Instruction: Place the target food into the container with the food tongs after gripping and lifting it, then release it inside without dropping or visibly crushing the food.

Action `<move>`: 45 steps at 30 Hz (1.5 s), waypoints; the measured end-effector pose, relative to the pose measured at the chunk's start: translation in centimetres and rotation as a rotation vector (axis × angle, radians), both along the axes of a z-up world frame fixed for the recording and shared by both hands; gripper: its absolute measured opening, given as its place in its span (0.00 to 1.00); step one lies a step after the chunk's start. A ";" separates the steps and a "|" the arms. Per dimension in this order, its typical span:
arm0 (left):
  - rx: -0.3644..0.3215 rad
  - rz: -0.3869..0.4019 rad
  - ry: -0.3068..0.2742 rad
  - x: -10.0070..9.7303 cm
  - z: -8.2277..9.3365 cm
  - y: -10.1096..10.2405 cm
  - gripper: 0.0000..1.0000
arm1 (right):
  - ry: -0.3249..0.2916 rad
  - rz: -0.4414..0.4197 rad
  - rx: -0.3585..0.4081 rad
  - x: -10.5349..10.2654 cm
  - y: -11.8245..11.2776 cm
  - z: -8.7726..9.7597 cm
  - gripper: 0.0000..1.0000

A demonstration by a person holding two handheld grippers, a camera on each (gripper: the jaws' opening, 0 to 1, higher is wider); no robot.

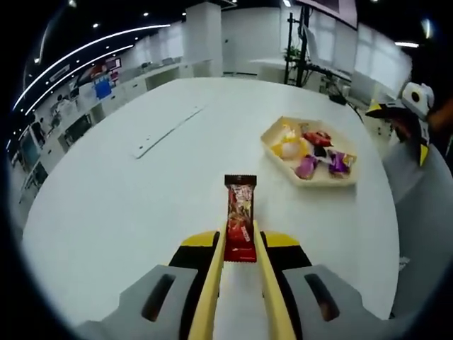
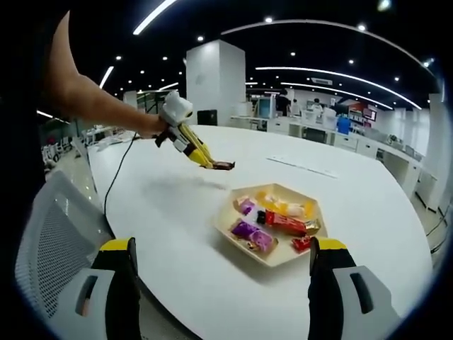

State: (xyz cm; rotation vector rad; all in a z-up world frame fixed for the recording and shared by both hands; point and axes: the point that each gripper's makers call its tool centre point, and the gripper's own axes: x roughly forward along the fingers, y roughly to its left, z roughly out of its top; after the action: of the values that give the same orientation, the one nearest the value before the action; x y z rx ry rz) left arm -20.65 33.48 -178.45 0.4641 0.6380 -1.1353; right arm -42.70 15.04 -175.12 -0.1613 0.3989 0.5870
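- my left claw point(image 1: 241, 244) is closed on a red snack bar point(image 1: 240, 219), its two yellow tong arms pinching the near end of the wrapper while the rest sticks out forward.
- in the right gripper view i see that same left claw point(image 2: 212, 163) from the side, held up above the white bench point(image 2: 170, 191) with the snack bar point(image 2: 224, 166) at its tip, clear of the surface.
- the tray point(image 2: 272, 258) is a pale hexagonal dish on the bench, holding wrapped sweets in purple, red, yellow and white.
- in the left gripper view the tray point(image 1: 272, 145) lies ahead and to the right of the bar, well apart from it.
- my right claw point(image 2: 223, 255) is wide open and holds nothing, its jaws far apart on either side of the tray.
- a flat pale strip point(image 1: 166, 132) lies on the bench to the left.
- a grey mesh chair point(image 2: 49, 234) stands at the bench edge.
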 end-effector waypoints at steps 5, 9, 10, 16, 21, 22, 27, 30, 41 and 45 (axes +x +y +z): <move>-0.008 -0.028 -0.007 -0.3 0.6 -2.9 0.18 | -0.007 -0.002 0.003 0.0 0.0 0.2 1.00; -0.008 -0.057 -0.008 -1.1 0.9 -5.6 0.18 | -0.014 -0.003 0.002 0.1 0.0 0.3 1.00; -0.010 -0.065 -0.017 -1.2 1.0 -6.2 0.18 | -0.014 -0.003 0.001 0.1 -0.1 0.3 1.00; -0.010 -0.088 -0.042 -1.8 1.2 -10.5 0.19 | -0.025 -0.009 0.005 0.1 -0.1 0.5 1.00; -0.026 -0.122 -0.037 -2.9 1.2 -13.8 0.18 | -0.029 -0.011 0.005 0.2 -0.2 0.5 1.00; -0.027 -0.128 -0.032 -3.1 1.1 -14.5 0.18 | -0.031 -0.012 0.004 0.2 -0.2 0.6 1.00; -0.023 -0.145 -0.041 -3.6 1.0 -15.9 0.18 | -0.038 -0.019 0.007 0.2 -0.3 0.7 1.00; -0.012 -0.151 -0.030 -3.9 0.8 -16.2 0.18 | -0.038 -0.021 0.006 0.3 -0.4 0.7 1.00; 0.006 -0.137 -0.008 -4.4 -0.6 -17.2 0.19 | -0.038 -0.017 0.002 0.2 -0.3 0.7 1.00; 0.002 -0.199 -0.023 -5.5 -1.2 -17.8 0.24 | -0.039 -0.022 0.003 0.3 -0.4 0.7 1.00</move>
State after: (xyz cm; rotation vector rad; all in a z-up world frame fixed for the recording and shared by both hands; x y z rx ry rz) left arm -26.15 15.68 -179.61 0.5511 0.5822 -1.3152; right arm -42.43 14.63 -174.46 -0.1655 0.3619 0.5623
